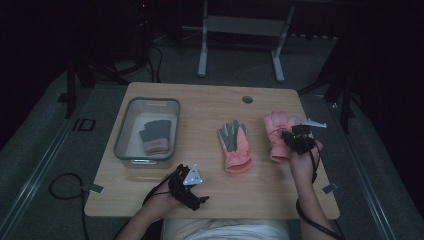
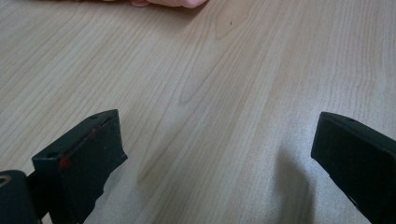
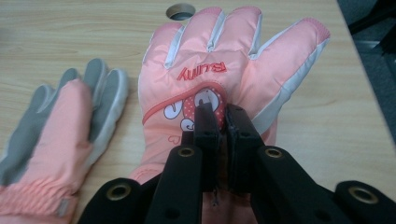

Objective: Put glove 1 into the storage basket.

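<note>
Currently: pink ski glove back-up at table's right edge | right gripper pinching its fabric | risk: thin pinch slips when lifted | second glove beside | left gripper spread, idle | bin far left

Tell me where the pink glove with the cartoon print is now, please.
In the high view the pink glove with the cartoon print is at the table's right side, right of the grey-palmed glove, with the right gripper shut on its back.
</note>
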Demonstrator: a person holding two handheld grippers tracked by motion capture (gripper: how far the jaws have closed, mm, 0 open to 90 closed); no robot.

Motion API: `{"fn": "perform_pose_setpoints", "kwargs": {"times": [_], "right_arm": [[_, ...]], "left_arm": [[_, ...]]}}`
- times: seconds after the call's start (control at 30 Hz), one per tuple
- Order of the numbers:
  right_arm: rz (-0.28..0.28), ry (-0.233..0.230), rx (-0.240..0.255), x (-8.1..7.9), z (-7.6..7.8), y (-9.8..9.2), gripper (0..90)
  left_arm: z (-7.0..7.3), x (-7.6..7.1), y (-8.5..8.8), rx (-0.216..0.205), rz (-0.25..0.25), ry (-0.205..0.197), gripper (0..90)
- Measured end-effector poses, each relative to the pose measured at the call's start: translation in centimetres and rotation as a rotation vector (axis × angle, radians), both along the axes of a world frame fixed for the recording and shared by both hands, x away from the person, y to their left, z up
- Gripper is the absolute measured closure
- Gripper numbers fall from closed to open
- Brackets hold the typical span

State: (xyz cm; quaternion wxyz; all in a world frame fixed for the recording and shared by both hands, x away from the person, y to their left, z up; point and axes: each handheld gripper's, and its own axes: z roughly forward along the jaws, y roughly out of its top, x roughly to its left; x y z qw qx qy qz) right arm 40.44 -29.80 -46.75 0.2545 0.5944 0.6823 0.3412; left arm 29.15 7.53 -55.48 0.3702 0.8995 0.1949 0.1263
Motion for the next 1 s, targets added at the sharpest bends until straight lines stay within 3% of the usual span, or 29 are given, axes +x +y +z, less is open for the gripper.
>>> {"fn": "perform_pose_setpoints", "kwargs": {"times": [0.17,0.4,0.57,0.83,1.0], "right_arm": [[-0.019,0.017,-0.002,-1.0,-1.2,1.1,84.9],[-0.055,0.054,0.012,-1.2,-3.7,1.5,84.6],[-0.061,0.076,-0.008,-1.0,-5.5,1.8,84.2],[-0.056,0.074,0.005,-0.8,-5.9,1.5,81.9],[0.009,0.047,0.025,-0.9,-4.5,0.5,71.5]], "left_arm": [[0.0,0.0,0.0,-0.002,0.002,0.002,1.9],[0.0,0.1,0.0,-0.004,0.004,0.002,1.9],[0.0,0.0,0.0,0.003,0.0,0.002,1.9],[-0.1,0.1,0.0,0.01,0.0,0.004,1.9],[-0.2,0.1,0.0,0.011,-0.001,0.003,1.9]]}}
